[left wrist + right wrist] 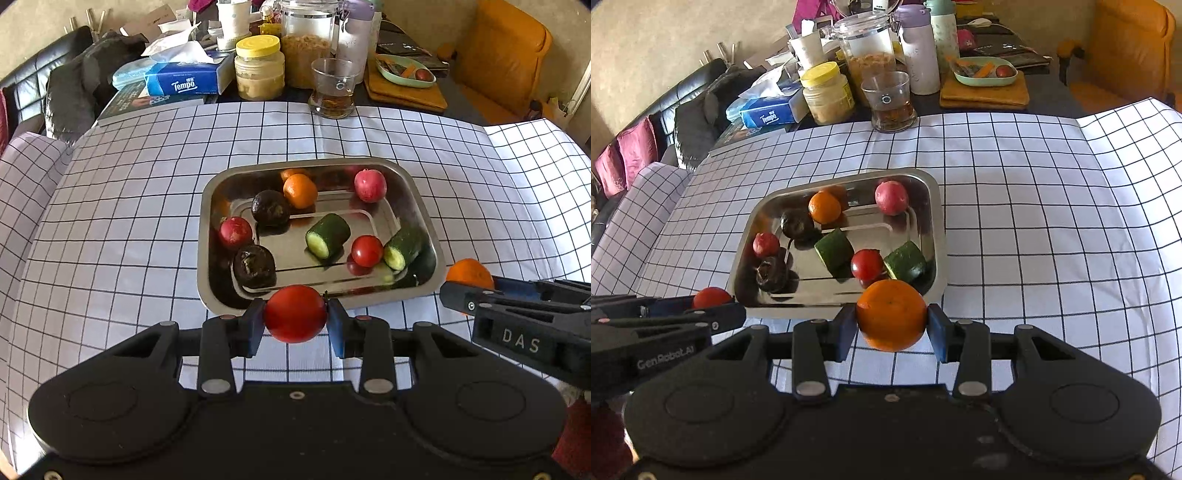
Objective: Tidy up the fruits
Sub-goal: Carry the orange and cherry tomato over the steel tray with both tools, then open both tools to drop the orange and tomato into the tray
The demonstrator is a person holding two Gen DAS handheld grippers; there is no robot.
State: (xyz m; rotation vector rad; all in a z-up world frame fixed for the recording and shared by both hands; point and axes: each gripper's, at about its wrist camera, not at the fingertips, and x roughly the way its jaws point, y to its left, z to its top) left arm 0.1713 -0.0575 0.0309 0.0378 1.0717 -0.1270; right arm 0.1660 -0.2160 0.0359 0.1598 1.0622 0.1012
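Observation:
My left gripper (295, 320) is shut on a red tomato (295, 312), held just in front of the near rim of a steel tray (421, 206). In the right wrist view my right gripper (892, 325) is shut on an orange (891, 314) at the tray's (934, 206) near right corner. The tray holds another orange (300, 190), two pink-red round fruits (370, 185) (235, 232), two dark fruits (270, 207) (255, 266), two cucumber pieces (328, 235) (403, 248) and a small tomato (366, 251). Each gripper shows in the other's view, at the right edge (458, 291) and the left edge (727, 314).
A checked cloth (129, 221) covers the table. Behind it stand a glass mug (334, 88), a yellow-lidded jar (259, 68), a tall clear jar (308, 44), a tissue box (184, 79), a book (147, 101) and a green dish (404, 70) on a wooden board. An orange chair (502, 62) is at the back right.

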